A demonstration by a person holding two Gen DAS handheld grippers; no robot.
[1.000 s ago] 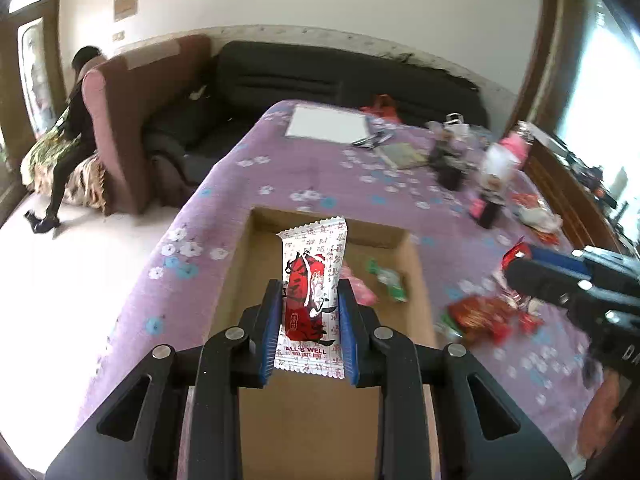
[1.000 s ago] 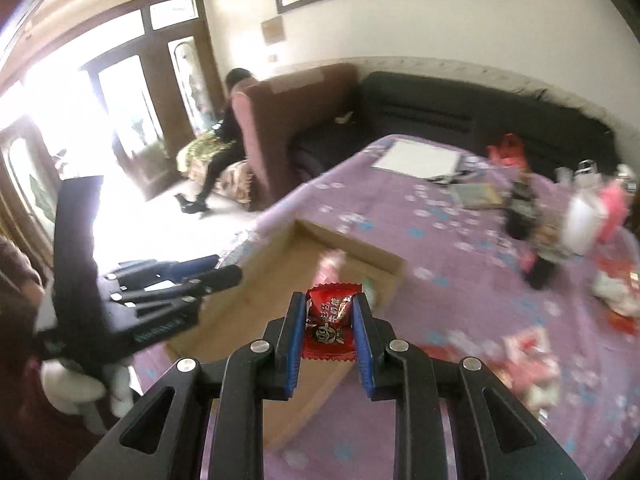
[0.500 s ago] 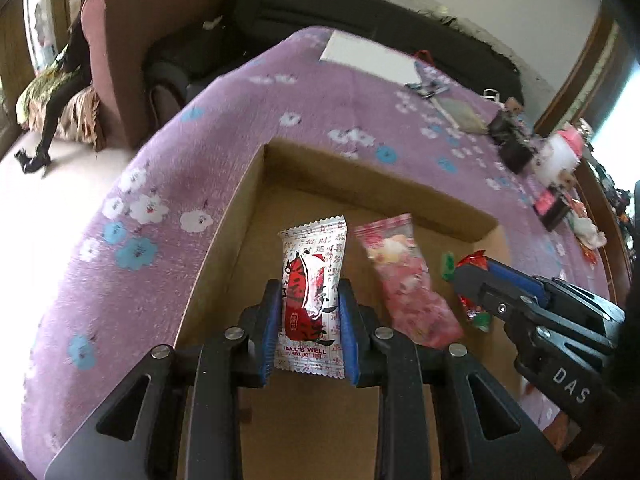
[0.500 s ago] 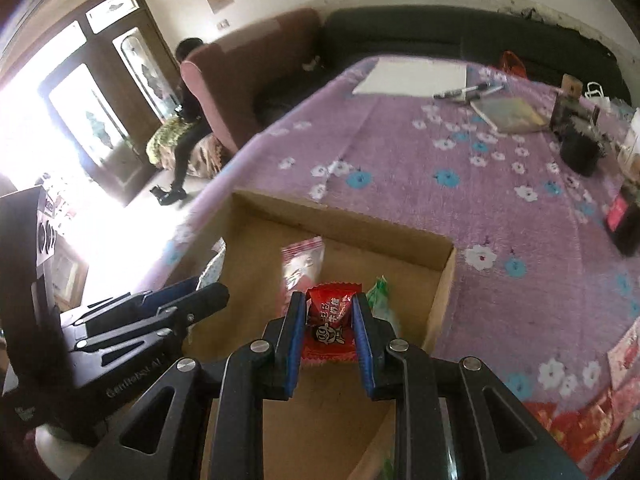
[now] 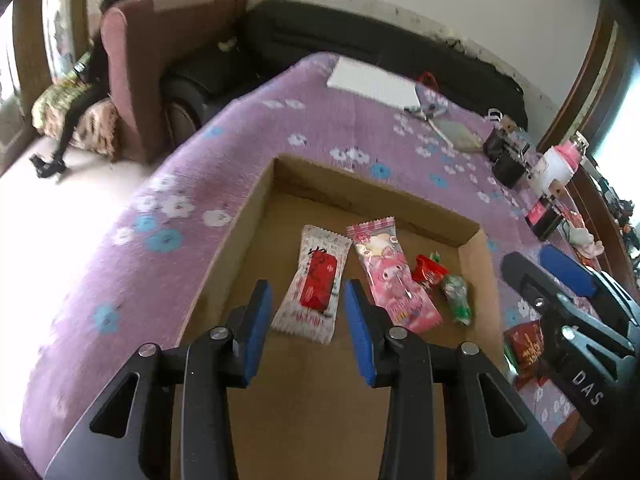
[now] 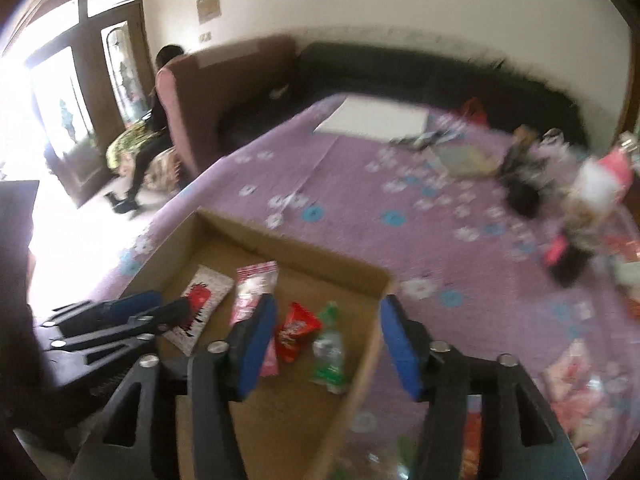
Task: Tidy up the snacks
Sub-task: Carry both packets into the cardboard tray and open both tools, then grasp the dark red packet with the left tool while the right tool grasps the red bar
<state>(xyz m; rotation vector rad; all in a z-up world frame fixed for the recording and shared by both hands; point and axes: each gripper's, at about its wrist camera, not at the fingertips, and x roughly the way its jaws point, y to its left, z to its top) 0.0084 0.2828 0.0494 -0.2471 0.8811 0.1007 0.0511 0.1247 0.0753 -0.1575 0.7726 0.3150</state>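
Purple flowered cloth (image 5: 248, 128) covers the table in front of me, with a dark sofa (image 5: 360, 48) and a reddish armchair (image 5: 160, 60) behind it. On the cloth sits a shallow cardboard box (image 5: 240, 240), and the snacks lie flat on its floor.

My left gripper (image 5: 308, 312) hangs over the box with its blue pads spread and nothing between them; below the gap lies the white packet with the red label (image 5: 316, 284). Just to its right, edges touching or nearly so, lies the pink cartoon packet (image 5: 392, 276), then a small red candy (image 5: 428, 270) and a green wrapped candy (image 5: 456, 296) near the right wall of the box.

My right gripper (image 6: 328, 344) is spread wide and holds nothing, poised above the box's right wall, with the red candy and the green one under it. That view is blurred, so I cannot be sure whether those two touch.

More red and pink packets (image 5: 524, 344) lie loose on the cloth beyond the box. Farther back are white paper (image 5: 372, 84), dark pots (image 5: 504, 156) and a pink-topped bottle (image 5: 560, 164).
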